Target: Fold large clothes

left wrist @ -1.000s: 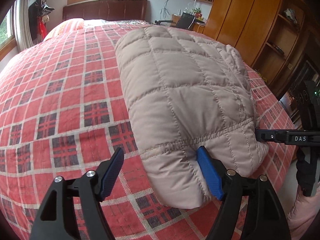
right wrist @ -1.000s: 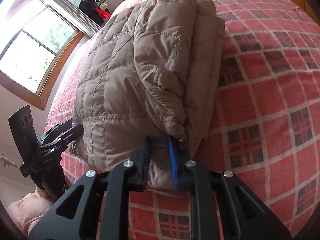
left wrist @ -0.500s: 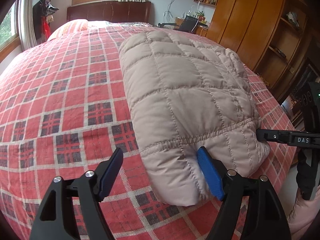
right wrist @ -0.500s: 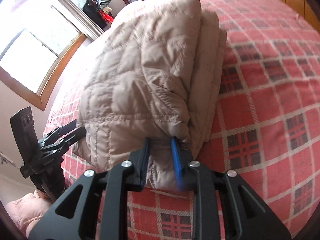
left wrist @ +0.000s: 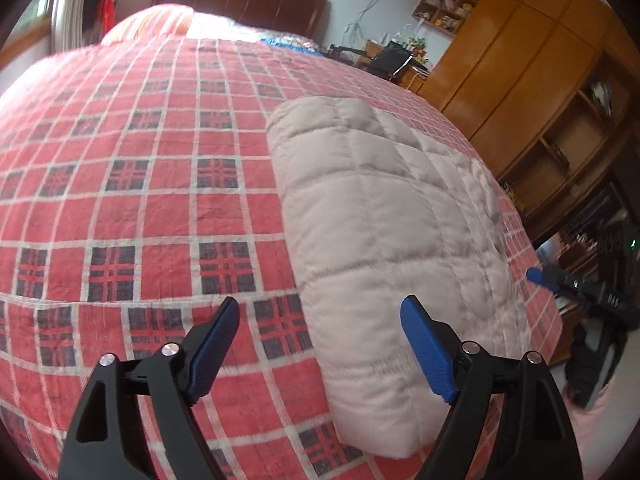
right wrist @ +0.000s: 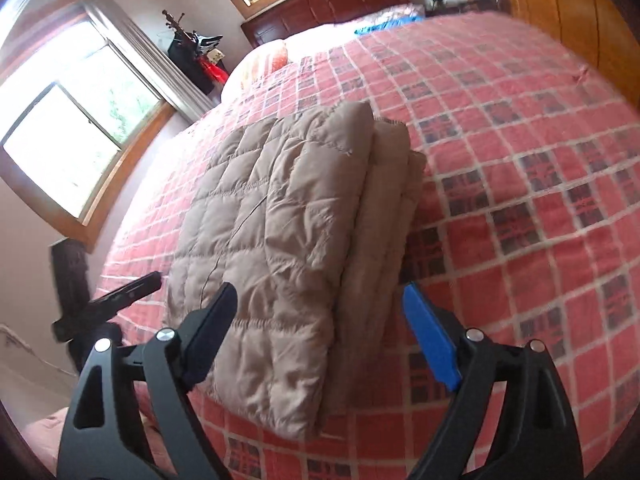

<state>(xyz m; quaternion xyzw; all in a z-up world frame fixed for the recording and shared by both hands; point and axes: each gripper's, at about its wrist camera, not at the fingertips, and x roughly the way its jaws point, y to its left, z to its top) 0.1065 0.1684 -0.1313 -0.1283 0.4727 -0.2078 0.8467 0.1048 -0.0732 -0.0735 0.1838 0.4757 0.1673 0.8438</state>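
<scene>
At the bottom of the left wrist view our left claw (left wrist: 320,354) stands wide apart with nothing between its blue pads; the near end of the folded quilted jacket (left wrist: 384,240) lies just ahead, under the right-hand pad. In the right wrist view our right claw (right wrist: 318,330) is likewise spread and empty, framing the jacket's near end from the other side.

We judge the fold to be finished and the step in hand to be letting go and clearing away. To do that well we lift both claws up and back toward us, keeping the pads off the puffy fabric so no layer is dragged open. The stacked edges at the centre right of the right view look springy and could slump if nudged.

Both claws point forward along the bed, slightly downward, hovering above the checked red bedspread (left wrist: 140,200) near its front edge. The jacket rests lengthwise on that bedspread, centre right in the left view, centre in the right. Farther off, the wooden headboard (left wrist: 240,4) sits at the top of the frame.
</scene>
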